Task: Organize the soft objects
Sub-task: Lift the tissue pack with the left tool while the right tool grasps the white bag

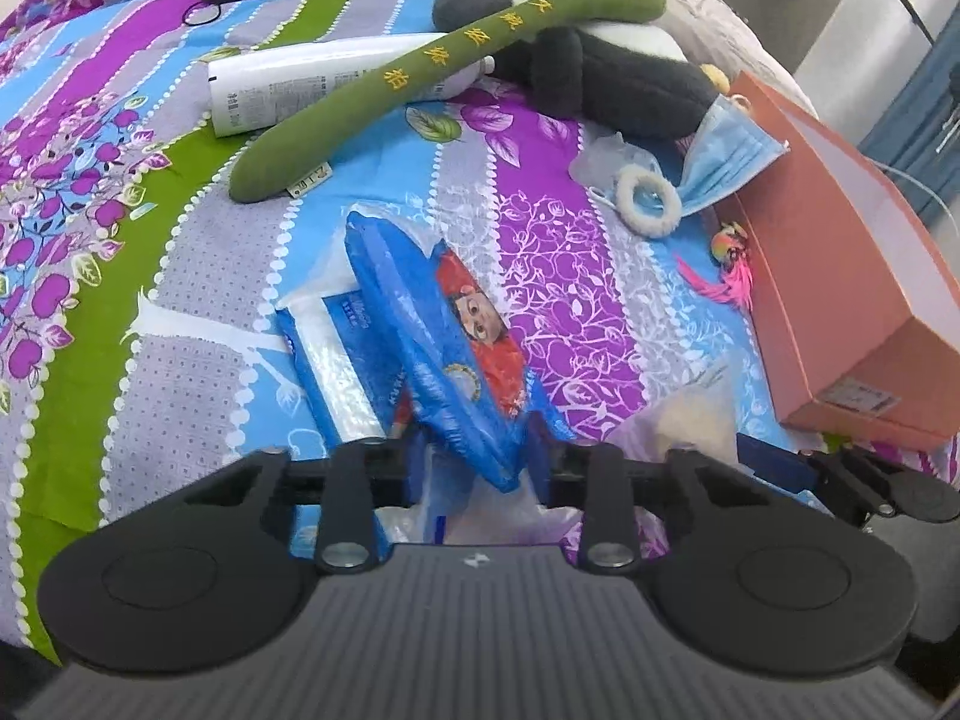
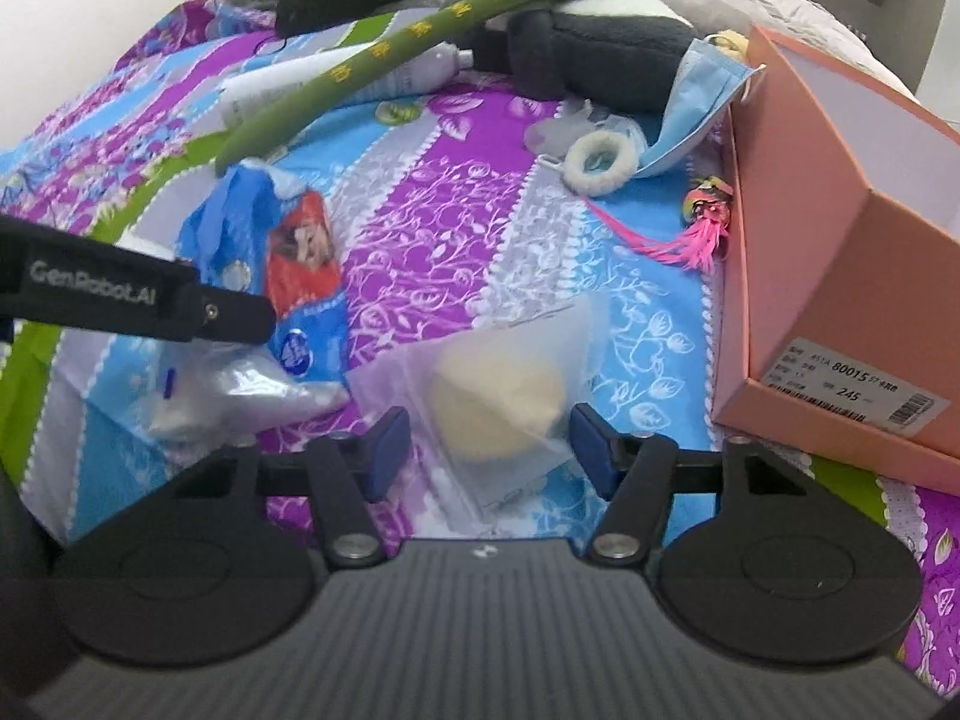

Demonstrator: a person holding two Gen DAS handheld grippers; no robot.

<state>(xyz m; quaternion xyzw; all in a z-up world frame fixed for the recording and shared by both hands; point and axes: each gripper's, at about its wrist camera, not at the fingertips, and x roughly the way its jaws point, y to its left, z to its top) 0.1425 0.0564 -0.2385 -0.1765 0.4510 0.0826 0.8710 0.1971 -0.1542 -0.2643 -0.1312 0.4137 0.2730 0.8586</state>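
Between left gripper (image 1: 474, 462) jaws, pinched blue packet (image 1: 444, 330), lifted

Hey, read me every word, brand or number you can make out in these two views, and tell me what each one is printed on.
"GenRobot.AI": on the black arm of the left tongs.
"80015" and "245": on the white label of the pink box; its smaller print and barcode digits are too small to read.
Yellow embroidered characters along the green plush stick: blurred, unreadable.
Print on the white tube and the blue packet: too small to read.
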